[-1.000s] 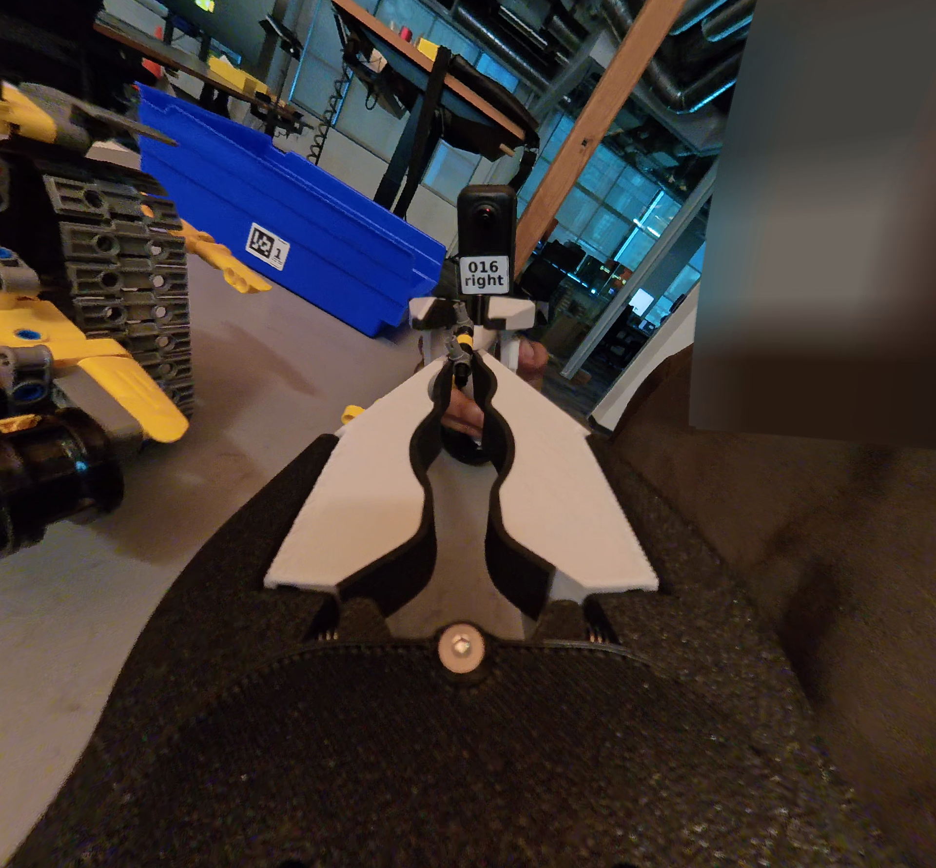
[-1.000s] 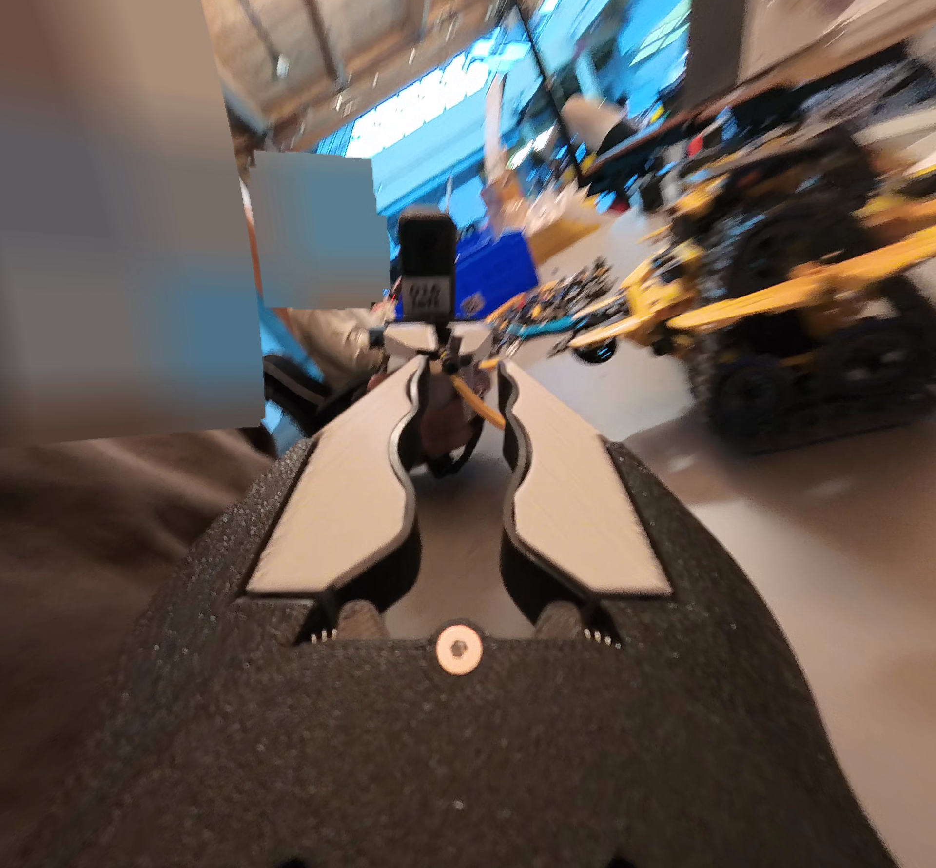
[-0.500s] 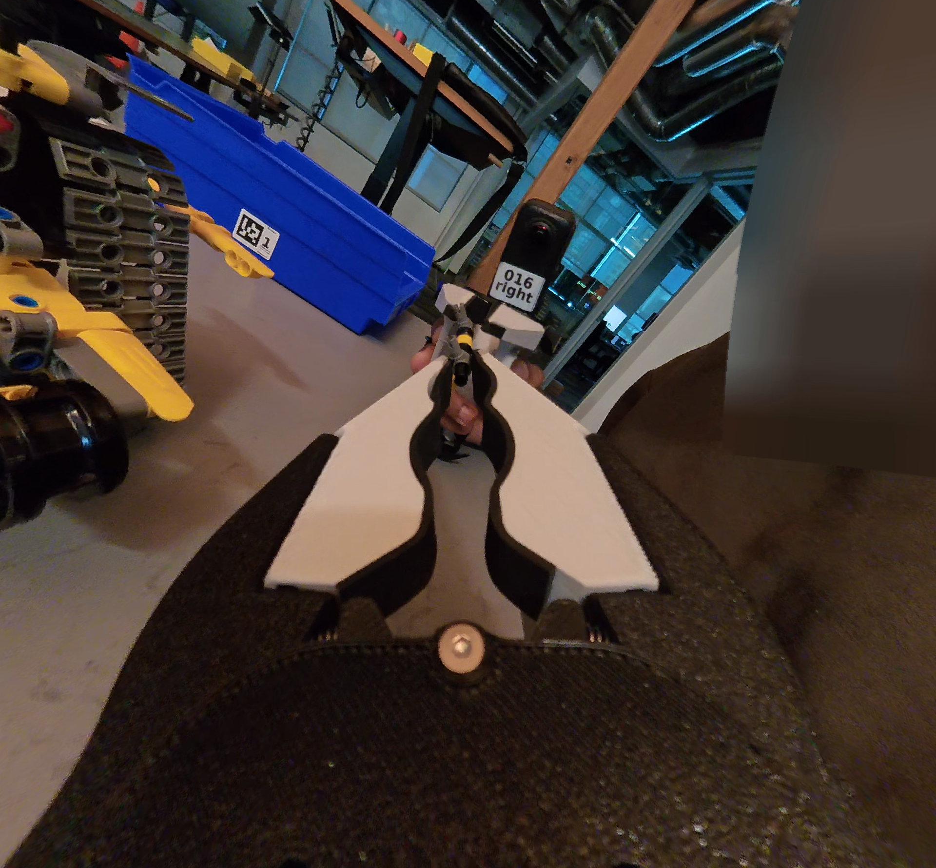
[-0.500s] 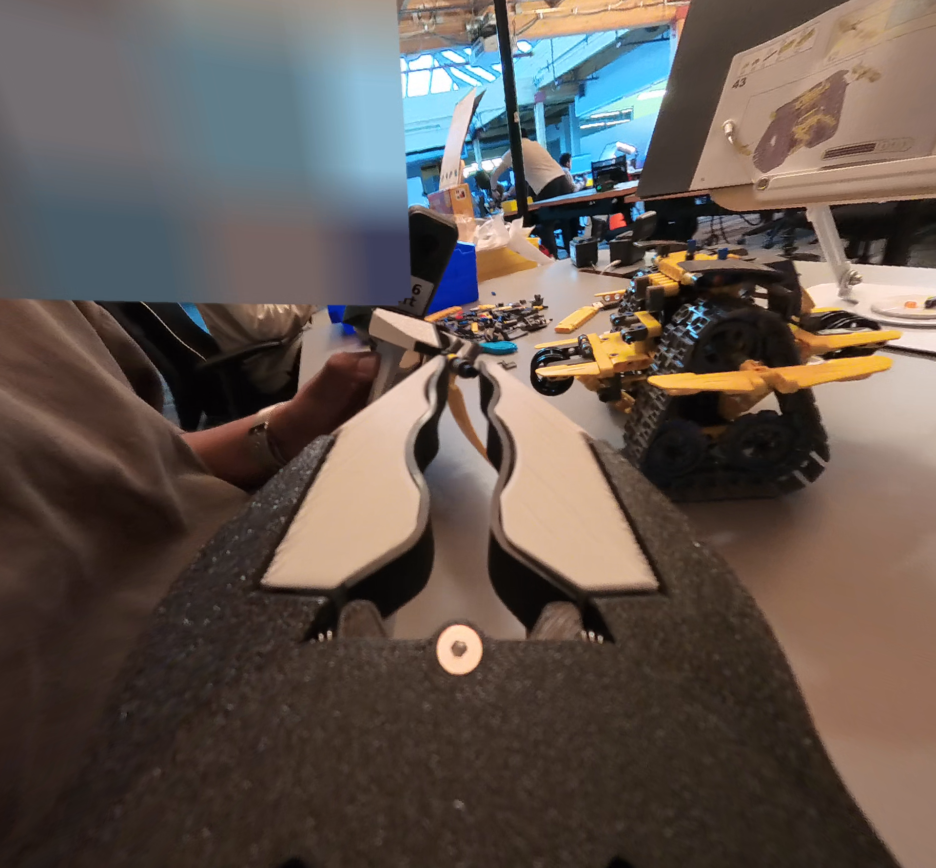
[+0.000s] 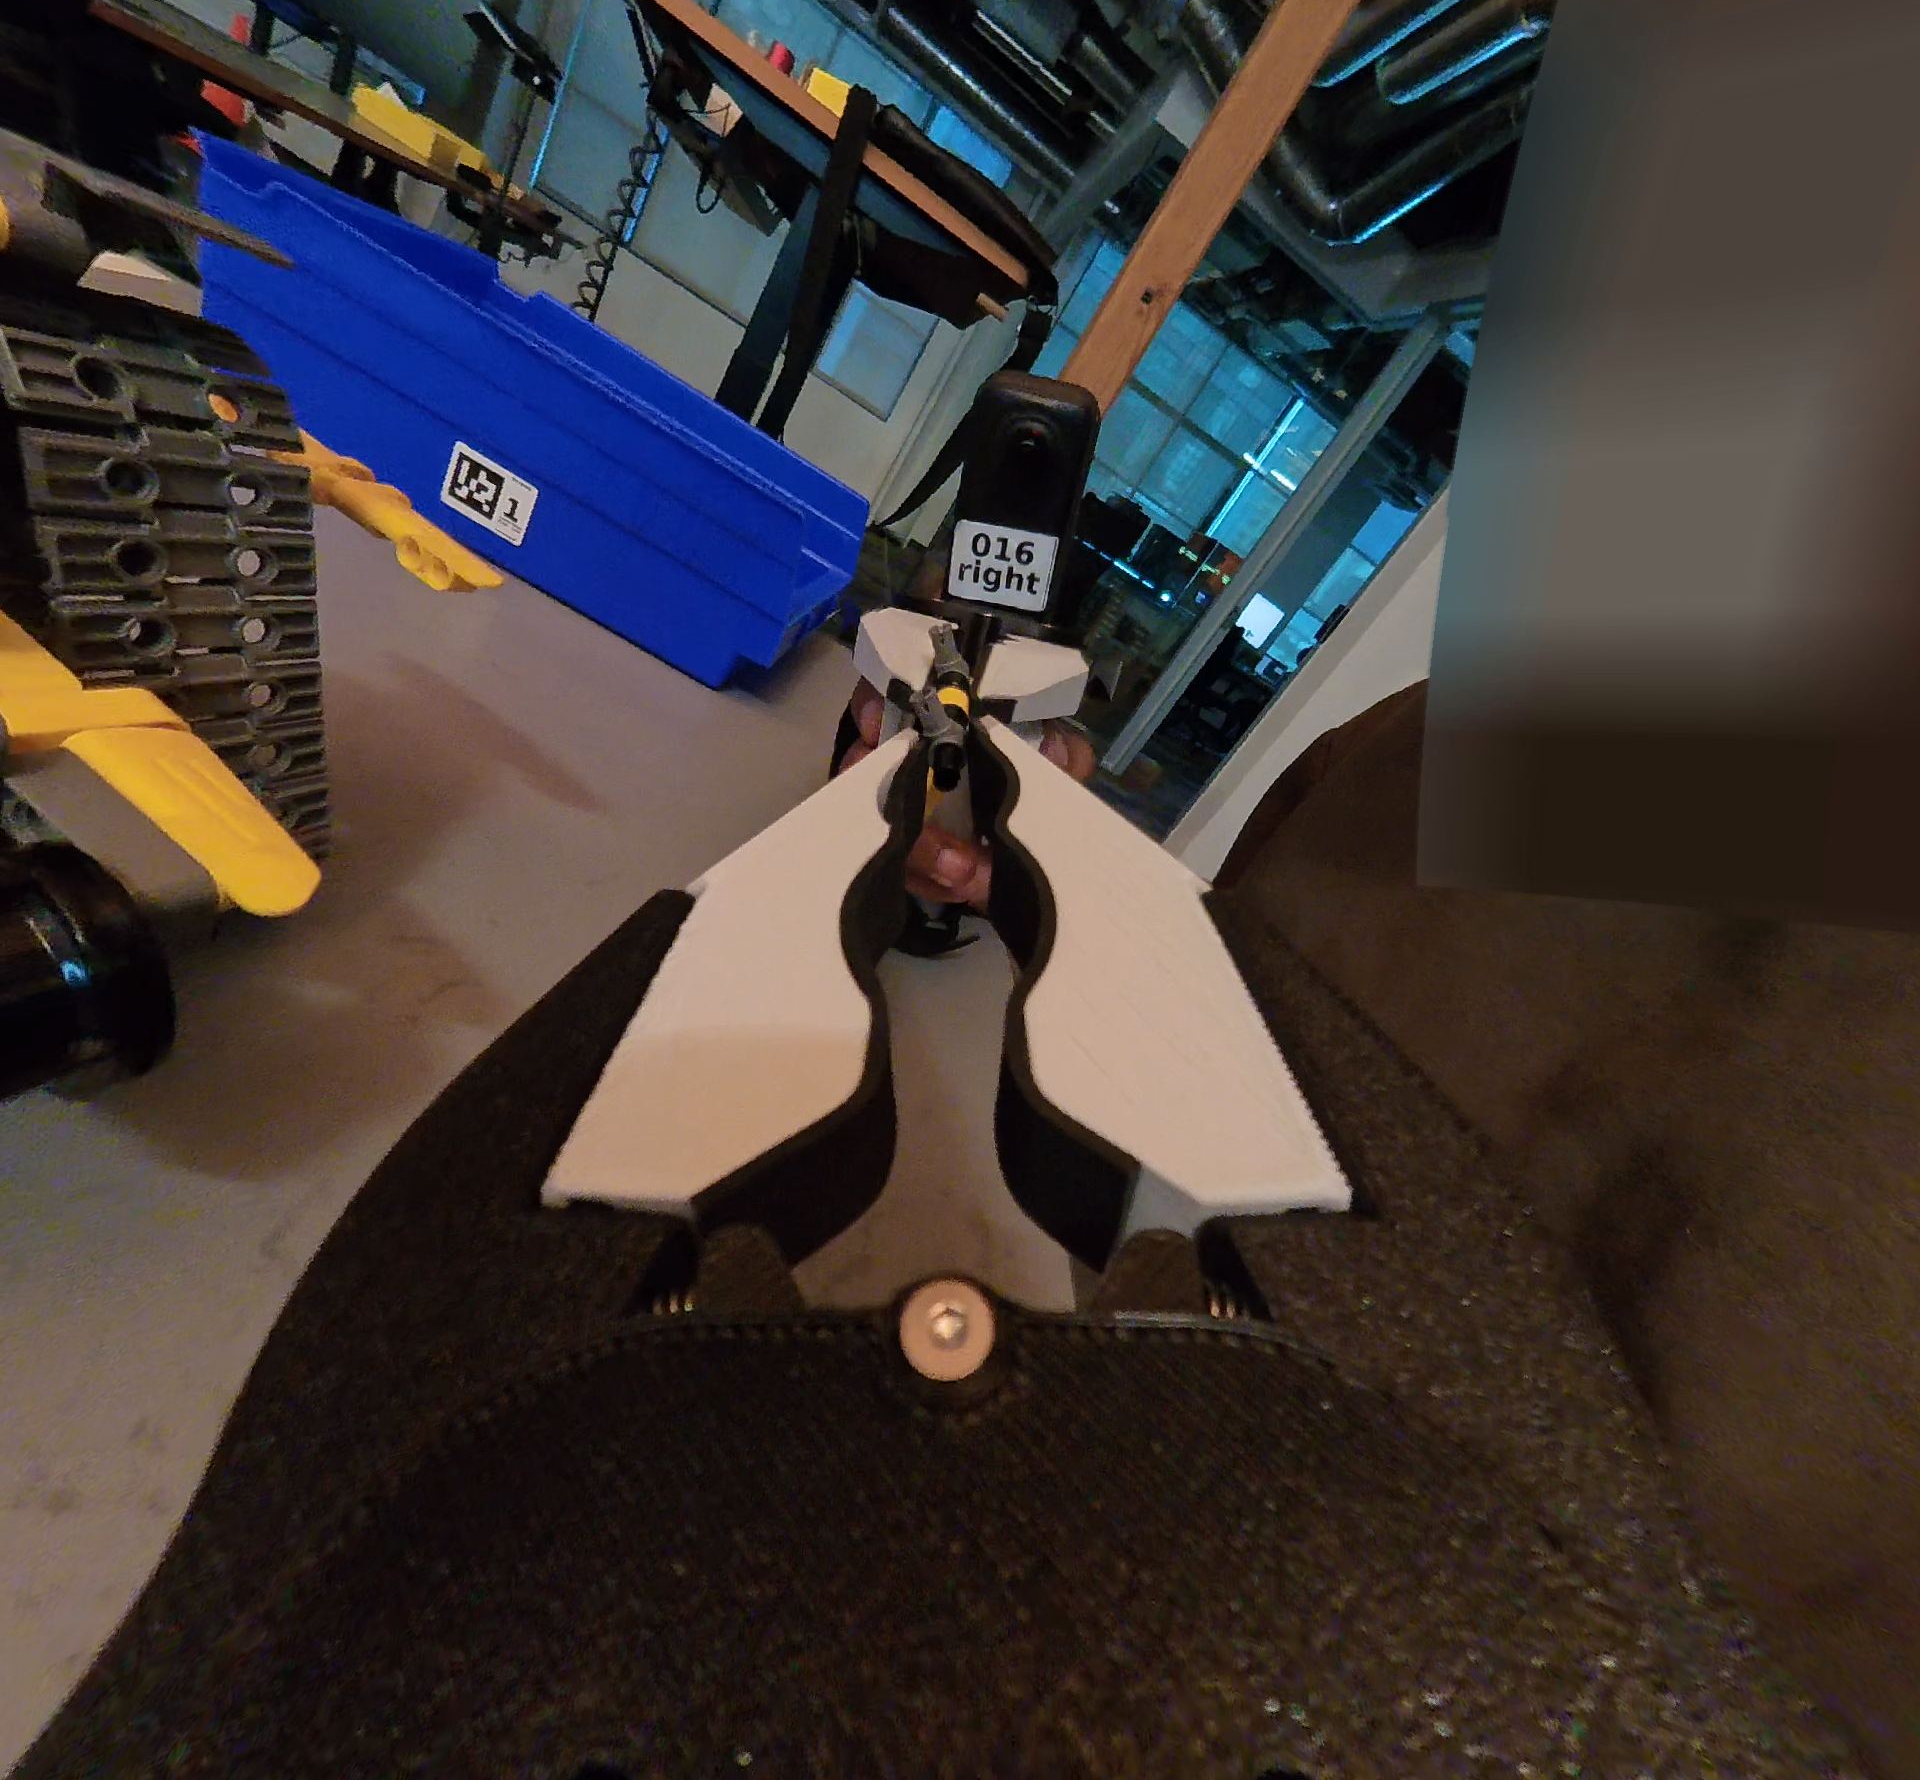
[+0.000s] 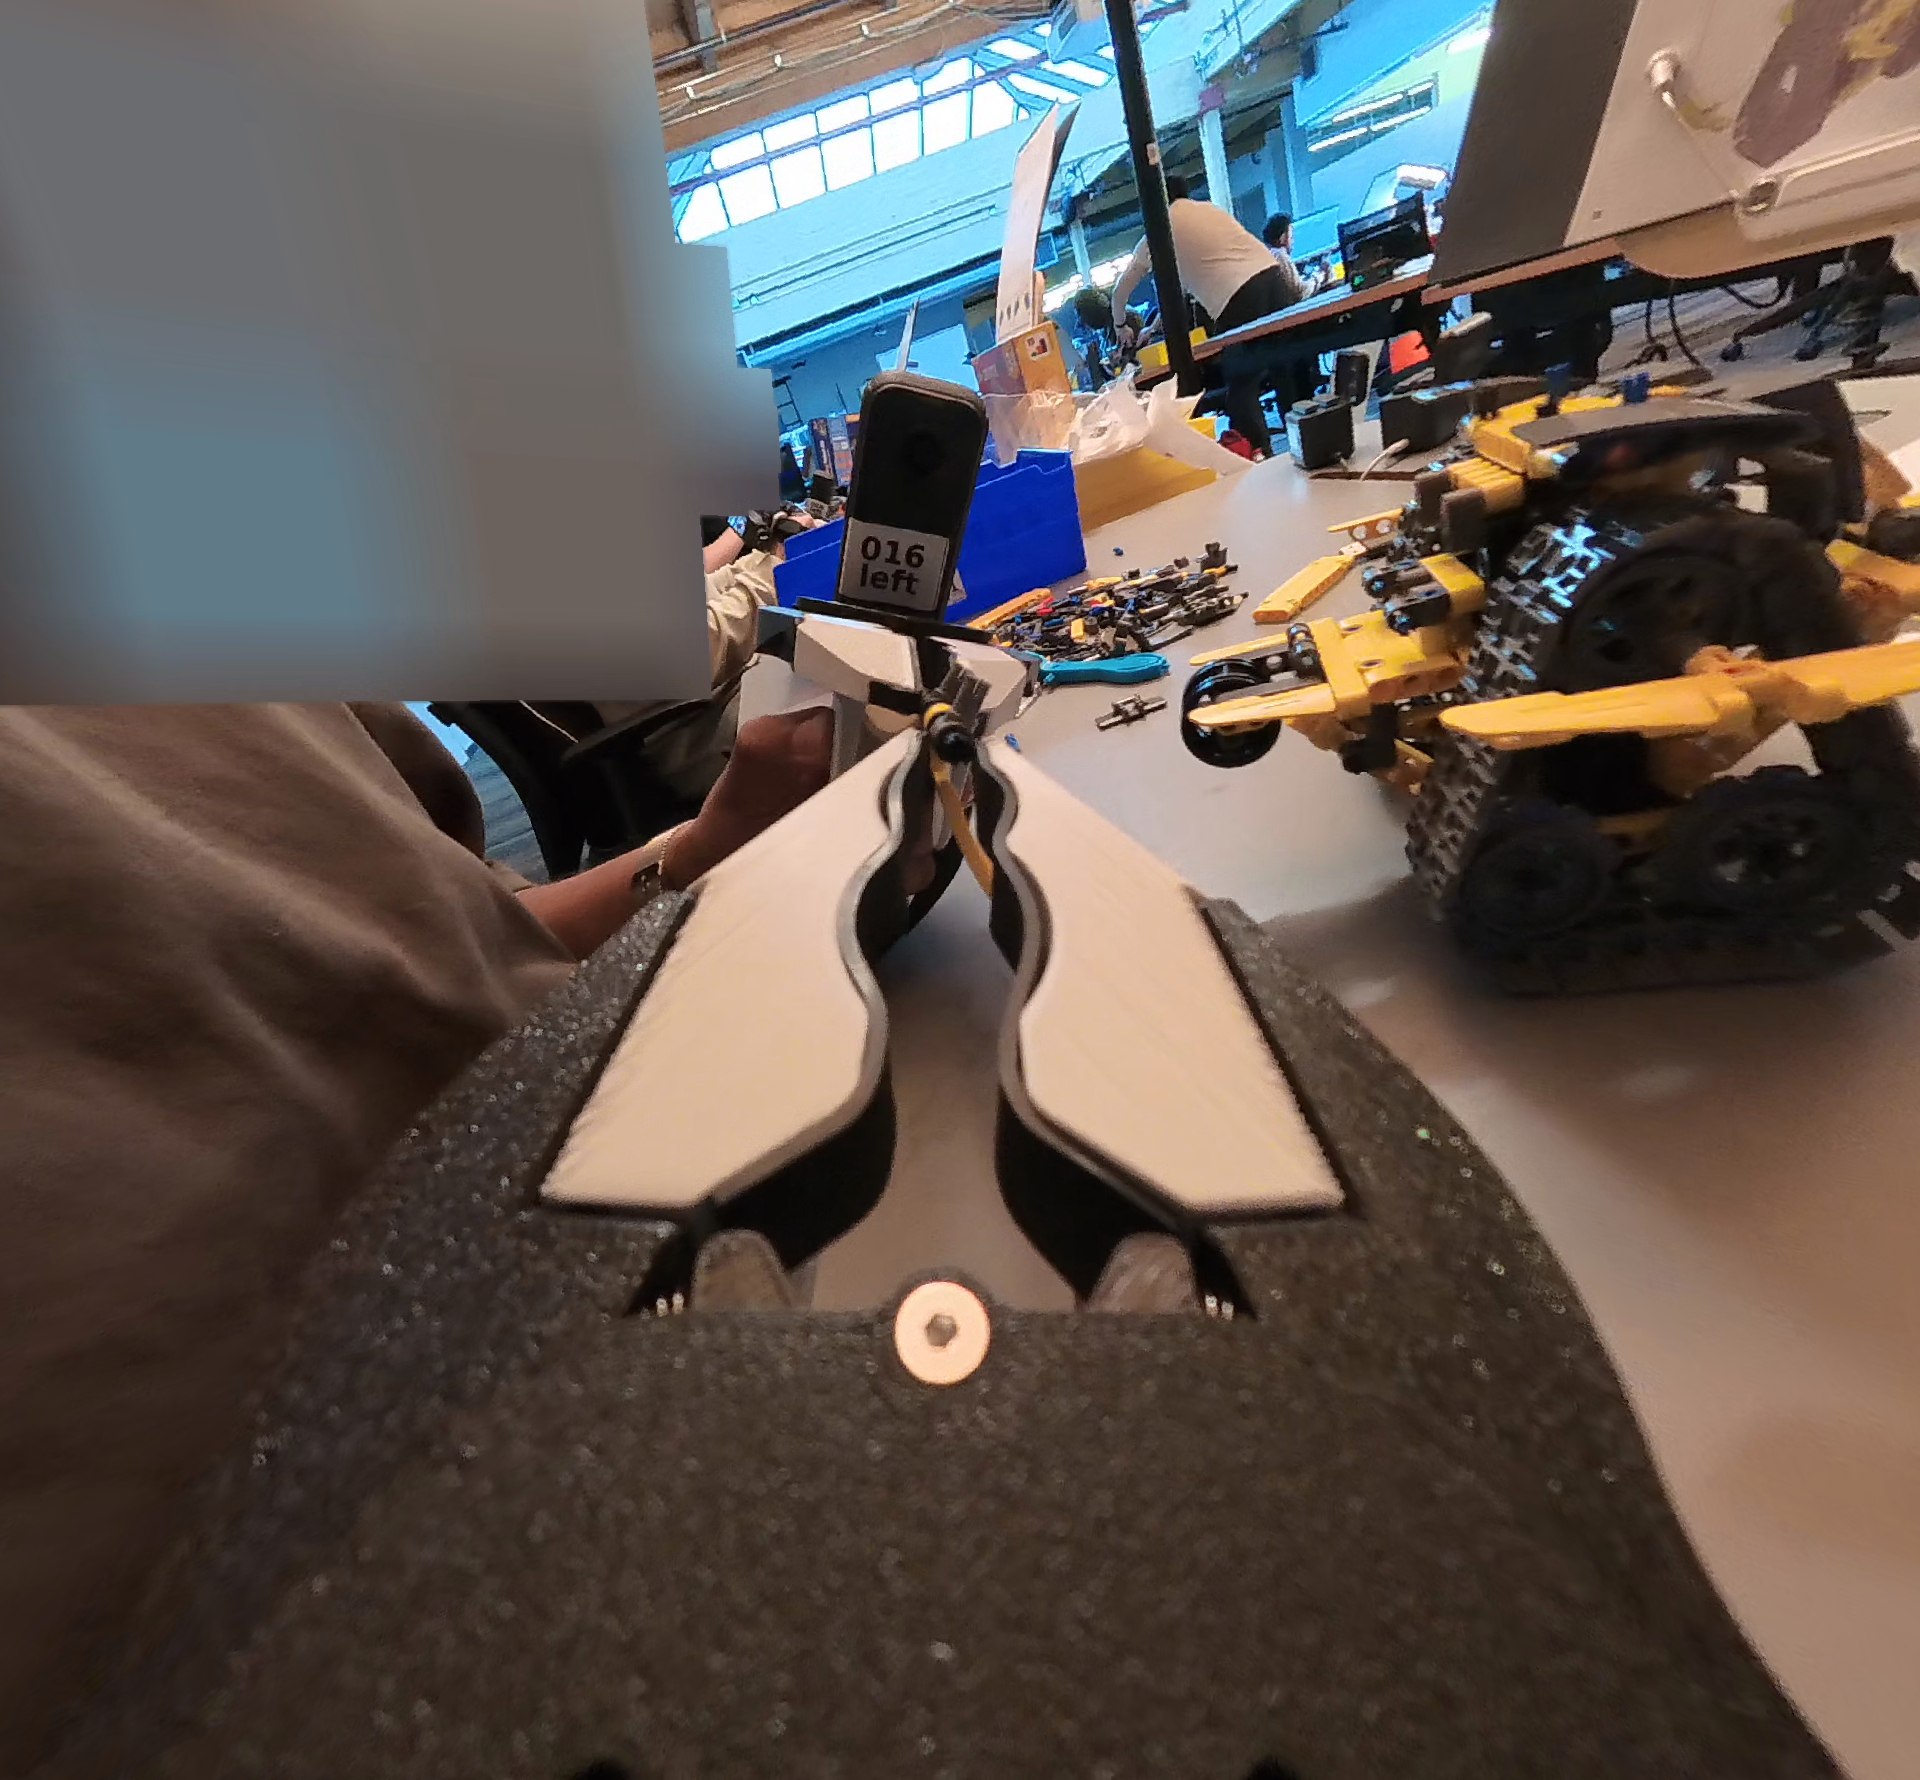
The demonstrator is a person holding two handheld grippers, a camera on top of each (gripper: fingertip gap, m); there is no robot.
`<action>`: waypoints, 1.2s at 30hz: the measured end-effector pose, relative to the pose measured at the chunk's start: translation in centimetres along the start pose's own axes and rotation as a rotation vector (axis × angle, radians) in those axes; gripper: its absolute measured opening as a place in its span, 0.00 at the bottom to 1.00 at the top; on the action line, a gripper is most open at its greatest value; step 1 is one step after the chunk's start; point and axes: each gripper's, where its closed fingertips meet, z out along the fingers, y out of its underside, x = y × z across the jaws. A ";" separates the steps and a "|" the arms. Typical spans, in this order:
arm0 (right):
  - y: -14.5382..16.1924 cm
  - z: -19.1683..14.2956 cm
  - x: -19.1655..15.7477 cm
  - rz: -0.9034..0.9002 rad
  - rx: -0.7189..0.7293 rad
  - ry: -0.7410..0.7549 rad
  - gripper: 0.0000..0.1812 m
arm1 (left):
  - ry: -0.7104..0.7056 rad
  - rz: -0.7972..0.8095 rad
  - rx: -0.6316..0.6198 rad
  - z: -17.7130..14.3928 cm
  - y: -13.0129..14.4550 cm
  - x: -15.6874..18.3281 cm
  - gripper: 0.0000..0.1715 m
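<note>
My left gripper [image 5: 943, 762] is shut on a thin brick part [image 5: 948, 756] with a black end and a yellow ring. The part reaches a small grey connector [image 5: 940, 681] at the tips of the right gripper [image 5: 971, 676], which faces me head-on. In the right wrist view my right gripper [image 6: 951, 756] is shut on a thin yellow rod [image 6: 966, 842] with a black, yellow-ringed end. A grey toothed piece [image 6: 964, 691] sits at the tips of the left gripper [image 6: 920, 676]. The two grippers meet tip to tip above the table edge. A hand [image 6: 769, 785] holds the left one.
A yellow and black tracked vehicle model [image 5: 135, 587] [image 6: 1621, 691] stands on the grey table [image 6: 1558, 1159]. A blue bin [image 5: 540, 442] [image 6: 997, 525] is behind, with a pile of loose parts [image 6: 1132, 598] and a teal tool [image 6: 1101, 668]. A printed sheet on a stand [image 6: 1787, 47] is at right.
The right wrist view swung and steadied, and now shows the table and model clearly. The right gripper tilted briefly, then came upright. Both grippers stay shut, tip to tip.
</note>
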 end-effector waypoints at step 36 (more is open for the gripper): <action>-0.8 -0.9 -2.2 -0.205 0.057 -0.064 0.03 | -0.027 0.295 -0.066 1.5 1.0 2.1 0.02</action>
